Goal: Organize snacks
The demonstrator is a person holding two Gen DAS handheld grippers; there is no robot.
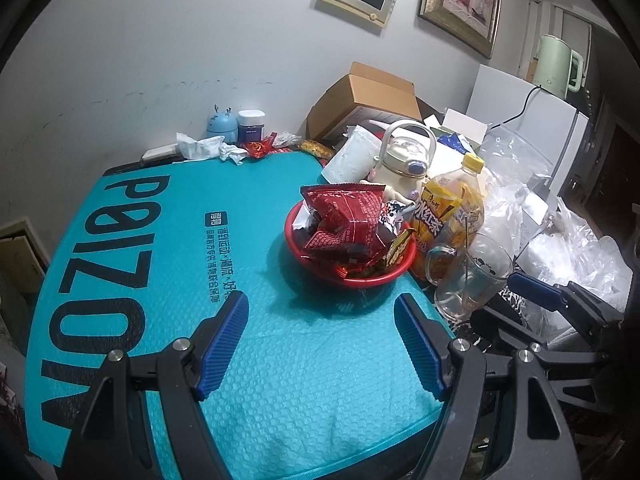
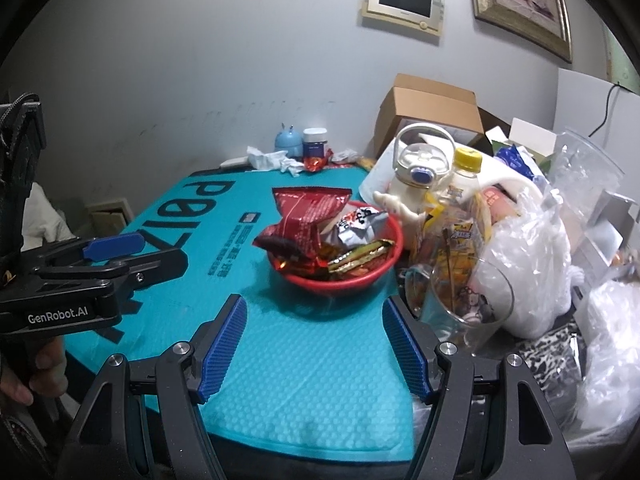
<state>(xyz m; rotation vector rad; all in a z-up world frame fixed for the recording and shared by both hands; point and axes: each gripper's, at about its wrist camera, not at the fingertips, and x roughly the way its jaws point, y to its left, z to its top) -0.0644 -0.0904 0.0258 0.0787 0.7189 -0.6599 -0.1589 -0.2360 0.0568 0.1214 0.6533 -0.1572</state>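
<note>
Both tongs gape empty: left gripper [image 1: 320, 344], right gripper [image 2: 316, 344]; red bowl [image 1: 362, 278] at twelve o'clock, its red packet [image 1: 344, 216] standing upright.

Red bowl [image 1: 362, 276] on teal bubble-textured mailer [image 1: 280, 360] with black lettering

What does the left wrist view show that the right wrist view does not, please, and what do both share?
Only the left wrist view shows the green kettle at the far right. Only the right wrist view shows a hand gripping the left claw from the side. Both show the red bowl heaped with snack packets on the teal mailer, the yellow-capped bottle, the glass mug, and open claws holding nothing.
</note>
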